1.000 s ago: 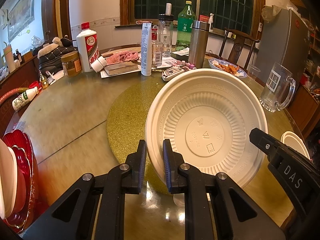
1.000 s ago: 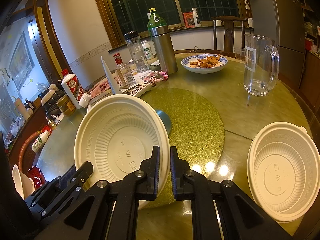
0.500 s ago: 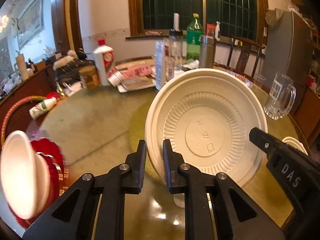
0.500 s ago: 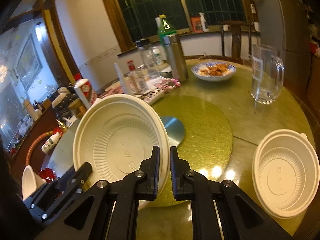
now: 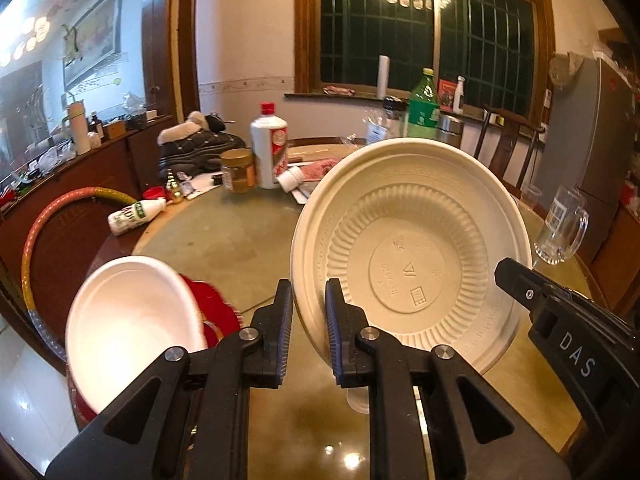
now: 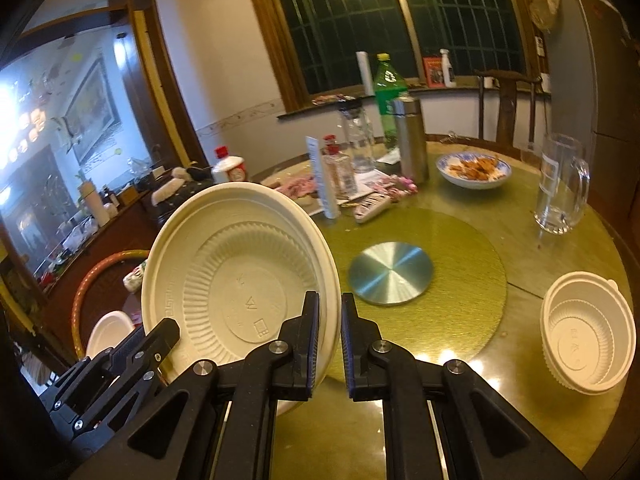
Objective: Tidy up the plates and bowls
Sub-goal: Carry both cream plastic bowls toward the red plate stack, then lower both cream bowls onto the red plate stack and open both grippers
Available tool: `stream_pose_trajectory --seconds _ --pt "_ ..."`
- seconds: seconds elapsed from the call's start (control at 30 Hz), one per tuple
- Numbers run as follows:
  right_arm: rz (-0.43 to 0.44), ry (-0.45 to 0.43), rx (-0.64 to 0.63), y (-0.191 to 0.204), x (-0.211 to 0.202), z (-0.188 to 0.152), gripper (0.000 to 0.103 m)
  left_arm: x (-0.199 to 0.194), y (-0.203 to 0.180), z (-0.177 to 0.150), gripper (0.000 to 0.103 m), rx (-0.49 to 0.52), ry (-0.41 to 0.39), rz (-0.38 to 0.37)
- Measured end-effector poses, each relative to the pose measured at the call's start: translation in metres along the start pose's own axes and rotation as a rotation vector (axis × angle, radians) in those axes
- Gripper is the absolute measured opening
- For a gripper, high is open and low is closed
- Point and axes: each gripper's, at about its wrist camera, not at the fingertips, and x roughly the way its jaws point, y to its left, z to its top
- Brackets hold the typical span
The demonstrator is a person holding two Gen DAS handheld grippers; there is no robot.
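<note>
A large cream ribbed disposable bowl hangs tilted above the round table, inside facing me. My left gripper is shut on its left rim and my right gripper is shut on its right rim. Each gripper shows in the other's view: the right gripper at the bowl's right edge, the left gripper at its lower left. A white bowl rests on red plates at the left. A second cream bowl stands on the table at the right.
A metal disc lies on the gold turntable. Behind it stand a glass mug, a blue dish of food, a steel flask and several bottles. A hoop leans by the sideboard at the left.
Both grippers have risen together with the cream bowl, and the table has dropped lower in view. The white bowl and red plates have come further into the left wrist view.
</note>
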Motion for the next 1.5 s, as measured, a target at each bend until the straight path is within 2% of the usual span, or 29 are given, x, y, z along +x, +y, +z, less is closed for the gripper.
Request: stream_pose_trajectory --seconds 0.5,0.97,1.5 --pt "0.08 0.023 -0.11 0.084 -0.007 -0.011 0.01 -0.02 0.08 -0.006 0.014 -0.081 -0.007 0.064" --pt "0.141 0.081 -0.206 0.151 0.006 -0.03 0.01 -0.02 0.138 -0.02 0.014 -0.155 0.037 0.125" --pt "0.168 0.196 -0.261 0.183 0.037 -0.044 0.01 -0.001 0.173 -0.029 0.015 -0.179 0.157 0.139"
